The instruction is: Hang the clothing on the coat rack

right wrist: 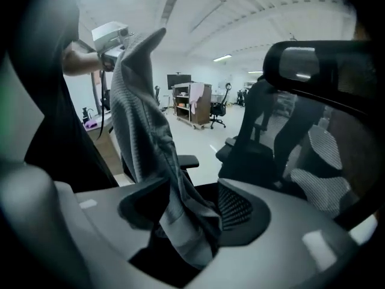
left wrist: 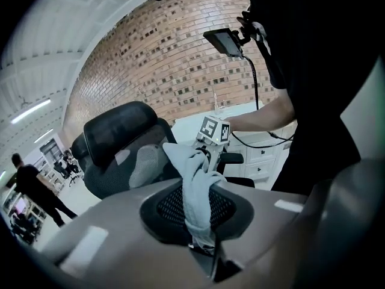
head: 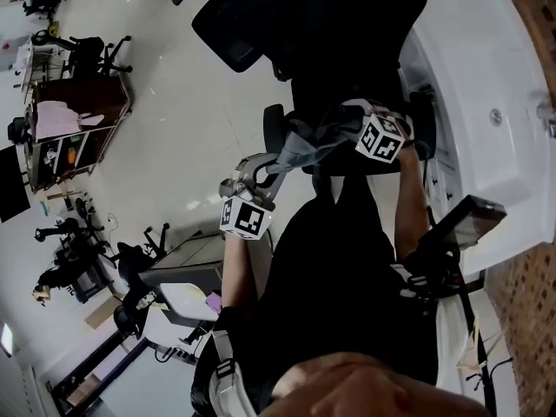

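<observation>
A grey knit garment (head: 306,144) is stretched between my two grippers in front of the person's dark torso. In the head view my left gripper (head: 250,183) is at the cloth's lower left end and my right gripper (head: 369,127) at its upper right end. In the left gripper view the garment (left wrist: 195,188) rises from the left gripper (left wrist: 202,236), whose jaws pinch a bunched end. The right gripper view shows the garment (right wrist: 141,125) running up to the other gripper, a thick fold clamped in my right gripper (right wrist: 185,236). No coat rack is in view.
A black mesh office chair (head: 313,24) stands just beyond the grippers, also seen as the chair (left wrist: 120,146) and chair (right wrist: 301,113). A white desk (head: 486,102) runs along the right with a mounted tablet (head: 469,220). A cart with pink cloth (head: 74,120) stands far left.
</observation>
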`<state>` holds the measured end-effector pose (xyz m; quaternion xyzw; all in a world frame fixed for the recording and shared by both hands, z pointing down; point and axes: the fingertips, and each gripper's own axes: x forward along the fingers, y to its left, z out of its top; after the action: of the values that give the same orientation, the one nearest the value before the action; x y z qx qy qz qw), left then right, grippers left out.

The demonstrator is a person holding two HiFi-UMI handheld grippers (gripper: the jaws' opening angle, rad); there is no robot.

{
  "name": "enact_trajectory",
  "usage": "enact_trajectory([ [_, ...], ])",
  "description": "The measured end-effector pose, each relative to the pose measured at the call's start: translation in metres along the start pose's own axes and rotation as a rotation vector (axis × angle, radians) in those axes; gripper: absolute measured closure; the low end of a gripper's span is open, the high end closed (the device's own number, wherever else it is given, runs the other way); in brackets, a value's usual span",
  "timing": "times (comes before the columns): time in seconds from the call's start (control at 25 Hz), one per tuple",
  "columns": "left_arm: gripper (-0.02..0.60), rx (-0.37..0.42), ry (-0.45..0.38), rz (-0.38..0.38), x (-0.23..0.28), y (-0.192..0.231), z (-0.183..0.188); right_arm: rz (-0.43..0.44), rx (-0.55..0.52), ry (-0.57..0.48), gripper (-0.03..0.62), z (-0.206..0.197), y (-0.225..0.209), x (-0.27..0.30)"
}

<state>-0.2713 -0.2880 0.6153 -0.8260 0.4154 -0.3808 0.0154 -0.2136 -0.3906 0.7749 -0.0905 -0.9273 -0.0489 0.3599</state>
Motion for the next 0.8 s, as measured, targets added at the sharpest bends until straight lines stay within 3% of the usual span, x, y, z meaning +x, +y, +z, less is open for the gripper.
enact_trajectory([
  [0.12, 0.551, -0.003, -0.028, -0.016, 0.006, -0.012, 0.01, 0.011, -0.013, -0.014, 0.4, -0.013, 0.01, 0.032],
  [0.2, 0.551, -0.019, -0.046, -0.024, 0.002, -0.017, 0.015, -0.031, -0.028, -0.01, 0.585, -0.02, 0.017, 0.048],
  [0.32, 0.551, -0.091, -0.171, 0.029, -0.017, 0.004, 0.03, -0.146, 0.011, -0.085, 0.586, 0.005, 0.011, 0.008],
  [0.4, 0.551, -0.193, -0.322, 0.078, -0.038, 0.028, 0.049, -0.244, 0.098, -0.24, 0.586, 0.037, 0.001, -0.048],
  [0.52, 0.551, -0.321, -0.447, 0.095, -0.071, 0.055, 0.071, -0.388, 0.217, -0.504, 0.588, 0.083, 0.0, -0.15],
  [0.64, 0.551, -0.29, -0.593, 0.042, -0.105, 0.075, 0.105, -0.539, 0.24, -0.656, 0.588, 0.124, 0.02, -0.248],
  [0.8, 0.551, -0.23, -0.894, -0.125, -0.16, 0.073, 0.16, -0.722, 0.176, -0.709, 0.588, 0.18, 0.096, -0.339],
])
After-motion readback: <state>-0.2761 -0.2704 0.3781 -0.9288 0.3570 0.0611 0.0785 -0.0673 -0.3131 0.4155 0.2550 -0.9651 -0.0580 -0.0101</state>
